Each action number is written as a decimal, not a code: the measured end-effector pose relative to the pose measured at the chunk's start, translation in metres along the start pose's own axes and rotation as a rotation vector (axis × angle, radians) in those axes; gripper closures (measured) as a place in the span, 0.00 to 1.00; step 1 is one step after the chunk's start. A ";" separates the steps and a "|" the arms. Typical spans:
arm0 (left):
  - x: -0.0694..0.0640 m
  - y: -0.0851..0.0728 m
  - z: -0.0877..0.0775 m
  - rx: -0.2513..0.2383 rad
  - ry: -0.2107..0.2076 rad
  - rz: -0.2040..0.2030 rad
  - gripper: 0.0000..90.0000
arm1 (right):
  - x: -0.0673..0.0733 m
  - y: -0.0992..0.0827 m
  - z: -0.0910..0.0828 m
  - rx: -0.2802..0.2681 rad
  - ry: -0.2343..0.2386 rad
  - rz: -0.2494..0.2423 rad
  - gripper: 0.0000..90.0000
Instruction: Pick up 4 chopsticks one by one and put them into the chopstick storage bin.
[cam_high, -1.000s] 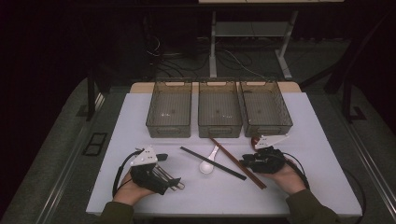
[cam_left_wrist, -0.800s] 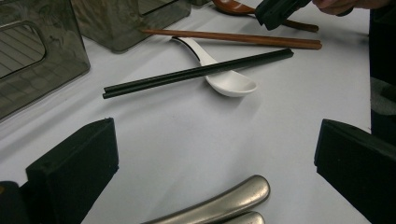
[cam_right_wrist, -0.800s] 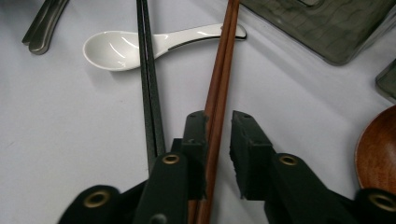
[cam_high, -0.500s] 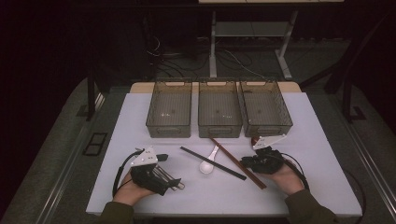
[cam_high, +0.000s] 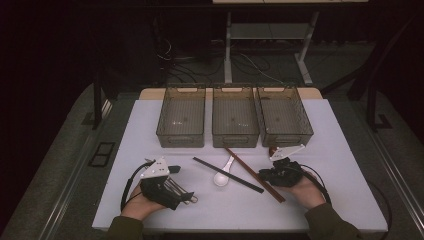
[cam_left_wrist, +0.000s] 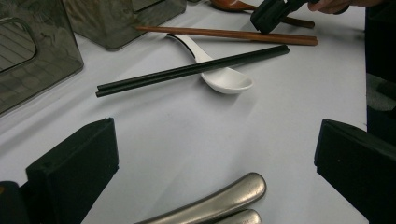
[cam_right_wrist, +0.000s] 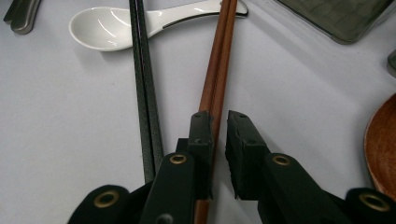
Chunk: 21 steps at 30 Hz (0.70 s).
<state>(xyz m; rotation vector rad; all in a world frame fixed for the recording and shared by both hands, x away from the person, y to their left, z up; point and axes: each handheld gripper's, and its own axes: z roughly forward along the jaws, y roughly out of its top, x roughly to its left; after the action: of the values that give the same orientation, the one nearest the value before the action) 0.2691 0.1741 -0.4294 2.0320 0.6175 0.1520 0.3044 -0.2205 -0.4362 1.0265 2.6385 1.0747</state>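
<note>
My right gripper (cam_right_wrist: 219, 119) lies low on the table at the right, also seen from above (cam_high: 264, 175). Its jaws have just been closing and now pinch the near end of the brown chopsticks (cam_right_wrist: 222, 56), which slant up toward the bins (cam_high: 250, 172). Just left of these lie the black chopsticks (cam_right_wrist: 142, 70) across the handle of a white ceramic spoon (cam_right_wrist: 102, 30). My left gripper (cam_left_wrist: 215, 140) rests at the front left (cam_high: 175, 192), jaws wide open. Two metal cutlery handles (cam_left_wrist: 219, 200) lie on the table between them, untouched by the pads.
Three empty smoky plastic bins (cam_high: 181, 137) (cam_high: 235, 139) (cam_high: 287, 136) stand in a row at the back of the white table. A wooden spoon (cam_right_wrist: 383, 149) lies just right of my right gripper. The table's front edge is close behind both hands.
</note>
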 end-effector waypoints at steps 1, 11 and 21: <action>0.000 0.000 0.000 0.000 0.000 0.000 0.00 | 0.000 0.000 0.000 0.000 0.000 0.000 0.89; 0.000 0.000 0.000 0.000 -0.005 0.004 0.00 | -0.002 -0.002 0.004 0.018 -0.013 -0.011 0.90; 0.000 0.000 0.000 0.001 -0.005 0.005 0.00 | -0.001 -0.004 0.007 0.034 -0.025 -0.035 0.90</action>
<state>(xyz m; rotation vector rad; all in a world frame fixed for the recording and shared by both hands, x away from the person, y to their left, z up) 0.2688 0.1738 -0.4295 2.0346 0.6093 0.1496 0.3051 -0.2186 -0.4438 0.9900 2.6530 1.0072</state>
